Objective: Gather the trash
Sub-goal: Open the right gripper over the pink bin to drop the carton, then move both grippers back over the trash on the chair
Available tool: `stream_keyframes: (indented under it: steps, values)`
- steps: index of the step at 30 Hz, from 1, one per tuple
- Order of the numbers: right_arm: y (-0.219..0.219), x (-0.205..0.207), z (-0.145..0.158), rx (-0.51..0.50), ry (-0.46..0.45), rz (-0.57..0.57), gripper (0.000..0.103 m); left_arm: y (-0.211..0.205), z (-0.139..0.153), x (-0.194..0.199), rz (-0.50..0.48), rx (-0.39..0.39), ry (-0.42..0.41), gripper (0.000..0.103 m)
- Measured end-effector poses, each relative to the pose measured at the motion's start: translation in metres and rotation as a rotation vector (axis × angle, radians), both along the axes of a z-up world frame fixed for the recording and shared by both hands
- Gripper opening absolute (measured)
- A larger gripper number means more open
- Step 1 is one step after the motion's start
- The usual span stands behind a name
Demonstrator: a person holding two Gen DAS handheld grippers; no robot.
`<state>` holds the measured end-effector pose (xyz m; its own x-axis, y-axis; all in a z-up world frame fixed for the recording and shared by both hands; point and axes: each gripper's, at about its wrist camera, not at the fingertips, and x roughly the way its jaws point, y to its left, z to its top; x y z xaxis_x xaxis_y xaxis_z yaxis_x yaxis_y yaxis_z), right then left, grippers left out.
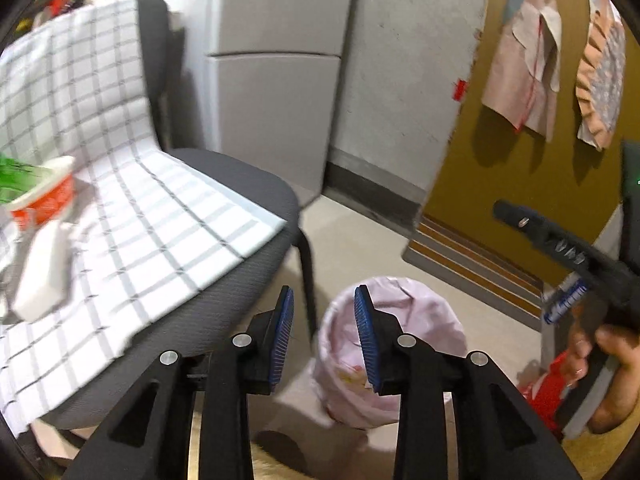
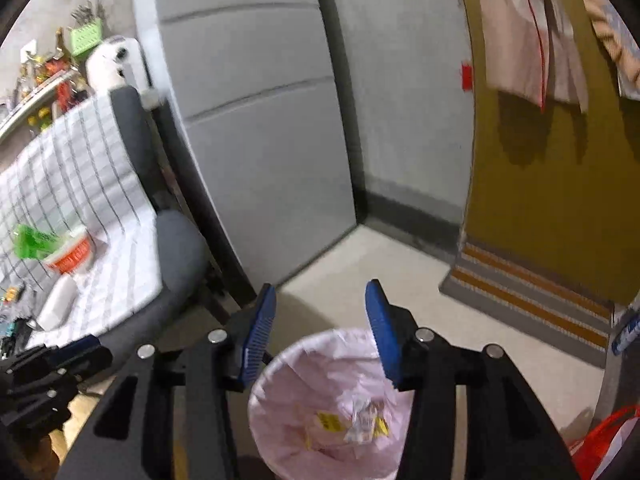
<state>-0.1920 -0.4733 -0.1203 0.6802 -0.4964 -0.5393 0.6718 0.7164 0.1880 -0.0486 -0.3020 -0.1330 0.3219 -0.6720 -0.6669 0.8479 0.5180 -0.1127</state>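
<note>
the left tongs [image 1: 324, 312] stand apart with nothing between the blue pads [image 1: 283, 332], and the right tongs [image 2: 320, 320] are likewise parted and empty. both hover above a bin lined with a pale pink bag [image 2: 296, 384], which sits on the light floor [image 2: 400, 272] at the bottom centre of each frame.

only the right wrist view looks down into the bin: a crumpled white wrapper [image 2: 362, 420] and bits with yellow print [image 2: 328, 420] lie at the bottom of the liner. the left wrist view sees the bin more from the side, partly hidden behind its own right pad, so the contents show only as a faint patch.

the left wrist view alone shows the right tongs from outside, at the right edge of the frame, with a hand [image 1: 612, 364] gripping the black handle. the right wrist view in turn catches the black body of the left tongs at its lower left edge.

both views show a grey chair [image 1: 256, 192] draped with a checked cloth [image 1: 120, 184] on the left, carrying an orange and white cup [image 1: 44, 196], something green [image 1: 16, 176] and a white block [image 1: 40, 276]. the left view shows these closer but blurred. a mustard hanging [image 2: 552, 220] with clothes [image 1: 520, 60] on it fills the upper right.
</note>
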Motion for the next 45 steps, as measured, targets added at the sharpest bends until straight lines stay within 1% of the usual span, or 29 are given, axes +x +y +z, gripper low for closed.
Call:
stream_keyframes:
  steps: [2,6,8,12,14,15,16,24,28,32,33,34,37,38,41,45]
  values:
    - [0.015,0.005,0.013,-0.02,-0.027,0.05,0.046,0.013,0.008,0.001,0.025,-0.001,-0.025,0.034]
    - [0.042,0.023,0.03,-0.035,-0.05,0.147,0.046,0.045,0.017,0.004,0.097,0.033,-0.075,0.035]
    - [0.053,0.034,0.034,-0.039,-0.05,0.19,0.046,0.064,0.018,0.008,0.136,0.032,-0.074,0.035]
    - [0.08,0.064,0.041,-0.035,-0.03,0.295,0.047,0.11,0.023,0.023,0.245,0.02,-0.057,0.037]
    - [0.093,0.077,0.045,-0.034,-0.025,0.339,0.051,0.135,0.027,0.031,0.308,0.008,-0.053,0.039]
    - [0.103,0.088,0.047,-0.036,-0.014,0.375,0.054,0.144,0.028,0.034,0.332,0.004,-0.051,0.041]
    - [0.111,0.095,0.048,-0.035,-0.007,0.402,0.055,0.155,0.028,0.038,0.358,0.0,-0.047,0.041]
    - [0.166,0.15,0.048,-0.046,0.025,0.572,0.056,0.239,0.032,0.07,0.582,-0.005,-0.043,0.042]
    - [0.192,0.179,0.043,-0.054,0.046,0.644,0.056,0.274,0.036,0.085,0.688,-0.014,-0.055,0.042]
    - [0.211,0.207,0.03,-0.03,0.055,0.697,0.056,0.295,0.039,0.098,0.759,-0.014,-0.07,0.042]
    - [0.217,0.215,0.026,-0.026,0.054,0.715,0.054,0.3,0.038,0.101,0.776,-0.012,-0.07,0.042]
    - [0.223,0.223,0.022,-0.026,0.054,0.731,0.046,0.303,0.037,0.103,0.786,-0.01,-0.069,0.042]
    - [0.238,0.245,0.013,-0.021,0.06,0.773,0.036,0.307,0.031,0.113,0.807,0.009,-0.067,0.042]
    - [0.244,0.255,0.01,-0.022,0.065,0.788,0.035,0.308,0.029,0.116,0.812,0.014,-0.067,0.042]
    - [0.253,0.277,0.003,-0.019,0.066,0.814,0.033,0.312,0.024,0.127,0.831,0.017,-0.062,0.042]
    - [0.252,0.307,-0.004,0.004,0.067,0.779,0.034,0.314,0.017,0.141,0.85,0.017,-0.042,0.042]
